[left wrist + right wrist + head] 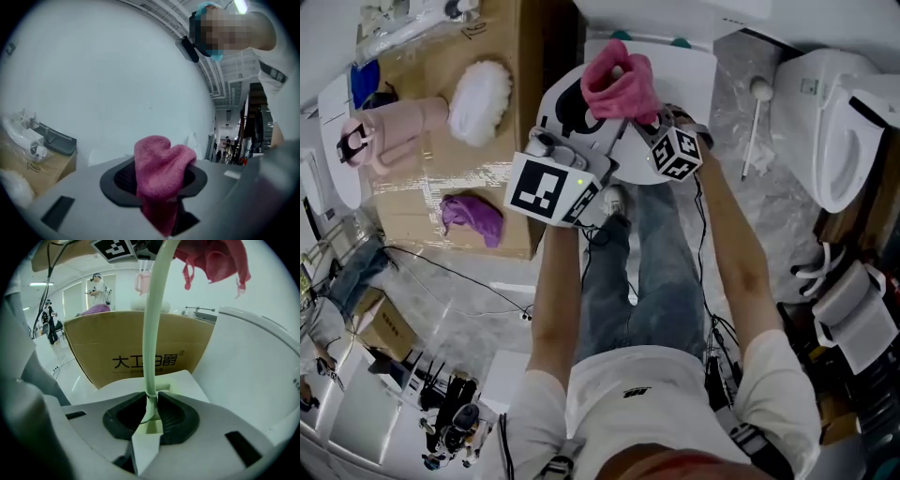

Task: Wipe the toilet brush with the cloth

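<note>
A pink cloth point(619, 80) is bunched at the tip of my left gripper point(602, 101), in front of my knees. In the left gripper view the cloth point(161, 171) bulges out between the dark pads point(119, 180) of my left gripper point(157, 183), which is shut on it. My right gripper point(652, 124) sits just right of it. In the right gripper view my right gripper point(152, 411) is shut on the pale green handle of the toilet brush point(154, 329). The handle runs up to the hanging cloth point(215, 258). The brush head is hidden.
A cardboard box point(431, 183) on the left carries a white fluffy duster point(480, 101), a purple cloth point(473, 217) and a pink item point(394, 131). A white toilet point(834, 122) stands at right. A white long-handled brush point(753, 127) lies on the grey marbled floor.
</note>
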